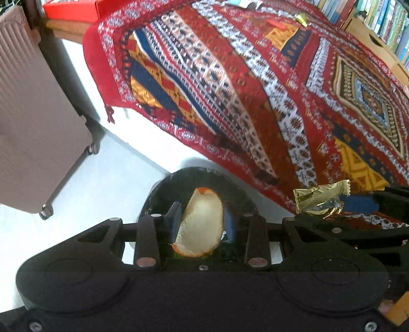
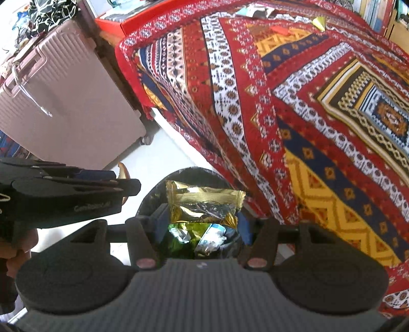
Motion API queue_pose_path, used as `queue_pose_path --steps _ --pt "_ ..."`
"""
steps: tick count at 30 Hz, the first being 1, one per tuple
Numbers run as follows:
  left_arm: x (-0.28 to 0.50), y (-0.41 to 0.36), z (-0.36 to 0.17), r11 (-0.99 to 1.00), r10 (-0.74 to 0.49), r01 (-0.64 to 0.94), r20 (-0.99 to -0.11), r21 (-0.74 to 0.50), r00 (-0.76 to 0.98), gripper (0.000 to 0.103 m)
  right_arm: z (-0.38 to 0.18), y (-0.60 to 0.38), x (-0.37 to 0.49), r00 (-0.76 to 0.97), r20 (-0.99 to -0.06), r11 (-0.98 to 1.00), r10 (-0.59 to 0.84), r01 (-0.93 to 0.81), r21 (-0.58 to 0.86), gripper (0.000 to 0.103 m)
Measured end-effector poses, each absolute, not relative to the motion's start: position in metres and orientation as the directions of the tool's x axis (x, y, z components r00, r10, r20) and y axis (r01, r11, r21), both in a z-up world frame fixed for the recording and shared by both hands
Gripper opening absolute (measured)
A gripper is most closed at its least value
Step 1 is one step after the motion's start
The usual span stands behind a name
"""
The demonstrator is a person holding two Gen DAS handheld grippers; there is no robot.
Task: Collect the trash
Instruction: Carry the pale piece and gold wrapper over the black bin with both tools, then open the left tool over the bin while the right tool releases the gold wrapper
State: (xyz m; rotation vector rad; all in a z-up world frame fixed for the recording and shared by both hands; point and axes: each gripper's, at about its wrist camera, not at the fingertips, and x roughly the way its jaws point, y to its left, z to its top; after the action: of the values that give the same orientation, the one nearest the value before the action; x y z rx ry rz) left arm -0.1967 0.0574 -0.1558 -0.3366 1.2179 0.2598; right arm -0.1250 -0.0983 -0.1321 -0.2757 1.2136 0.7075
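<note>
Black left gripper [image 1: 202,224] pinches a curled orange peel [image 1: 202,222]; black right gripper [image 2: 202,219] clamps a crinkled gold foil snack wrapper [image 2: 202,204], both over a black-lined trash bin [image 2: 153,201] beside the bed's edge.
Both likely feather-light: peel limp, foil slippery, best held mid-body. Faint lettering on the left gripper, unreadable; more scraps [image 1: 301,19] lie at the patterned red bedspread's [image 1: 255,89] far edge.
</note>
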Motion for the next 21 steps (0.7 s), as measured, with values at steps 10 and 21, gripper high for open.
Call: queue_pose_path --steps 10,21 --pt "-0.200 0.062 -0.171 0.906 0.009 -0.406 -0.954 -0.118 0.299 0.034 -0.151 -0.087 -0.129 0.120 -0.932 0.709 0.342 -0.684 0.171 0.065" --pt "-0.196 0.062 -0.166 0.917 0.065 -0.396 -0.955 -0.057 0.290 0.050 -0.154 -0.079 -0.132 0.121 -0.925 0.651 0.361 -0.743 0.157 0.082"
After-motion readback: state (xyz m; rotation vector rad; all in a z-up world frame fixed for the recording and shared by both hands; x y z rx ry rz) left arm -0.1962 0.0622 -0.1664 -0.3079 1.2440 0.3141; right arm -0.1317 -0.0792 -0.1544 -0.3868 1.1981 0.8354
